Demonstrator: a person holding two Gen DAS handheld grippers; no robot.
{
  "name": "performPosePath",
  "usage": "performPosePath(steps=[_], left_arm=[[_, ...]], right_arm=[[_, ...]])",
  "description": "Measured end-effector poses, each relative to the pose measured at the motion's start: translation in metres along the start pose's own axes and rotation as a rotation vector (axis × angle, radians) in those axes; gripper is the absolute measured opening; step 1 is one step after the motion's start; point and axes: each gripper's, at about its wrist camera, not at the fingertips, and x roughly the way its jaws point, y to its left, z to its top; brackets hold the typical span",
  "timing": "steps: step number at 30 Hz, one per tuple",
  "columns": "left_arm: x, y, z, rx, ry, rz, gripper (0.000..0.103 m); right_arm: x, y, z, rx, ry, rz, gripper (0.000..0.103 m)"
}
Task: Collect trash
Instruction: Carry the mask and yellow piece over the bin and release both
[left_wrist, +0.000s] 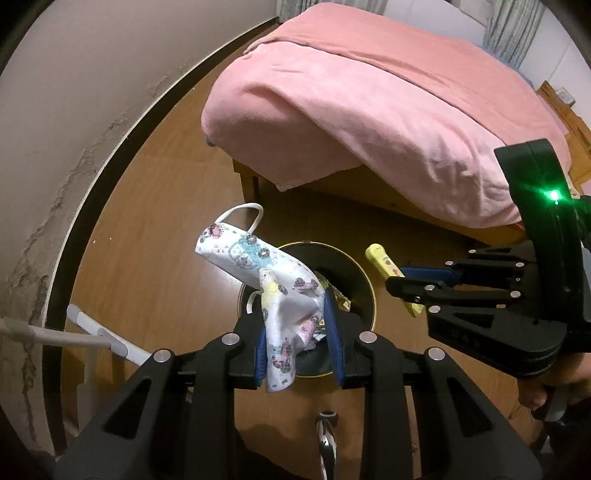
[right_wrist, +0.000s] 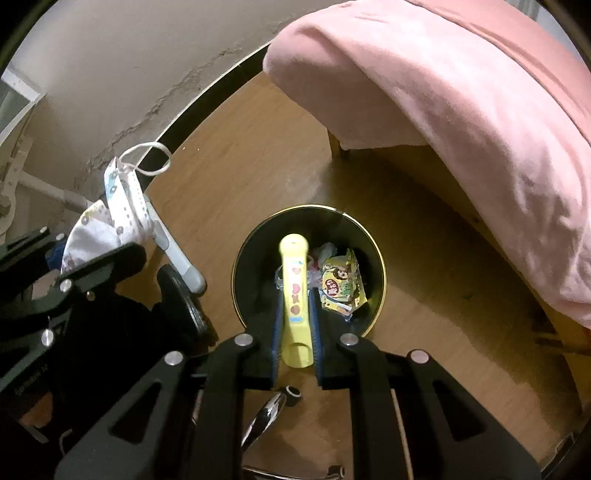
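Both claws hang over the black bin (right_wrist: 258, 236) on the wooden floor (right_wrist: 236, 155) beside the bed (left_wrist: 369, 92), likely positioned so each item falls straight in on release. Left claw (left_wrist: 295, 332): pads spread fairly wide, a patterned face mask (left_wrist: 258, 266) draped against the left pad; whether it is truly pinched cannot be told. Right claw (right_wrist: 293, 317): clamped on a yellow tube (right_wrist: 293, 280), tip pointing into the bin. Right wrist view shows the bin's contents, a snack wrapper (right_wrist: 340, 284) among other scraps; left wrist view hides most of that behind the mask, yet shows the right claw (left_wrist: 406, 280) side-on, gripping the tube (left_wrist: 380, 260) near the rim.
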Motion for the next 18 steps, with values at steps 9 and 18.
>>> performPosePath(steps=[9, 18], left_arm=[[0.028, -0.008, 0.001, -0.002, 0.043, -0.033, 0.026], [0.043, -0.019, 0.005, 0.009, 0.042, -0.073, 0.064]], right_arm=[[-0.005, -0.021, 0.004, 0.053, -0.029, -0.019, 0.066], [-0.034, -0.046, 0.001, 0.135, -0.086, -0.032, 0.07]])
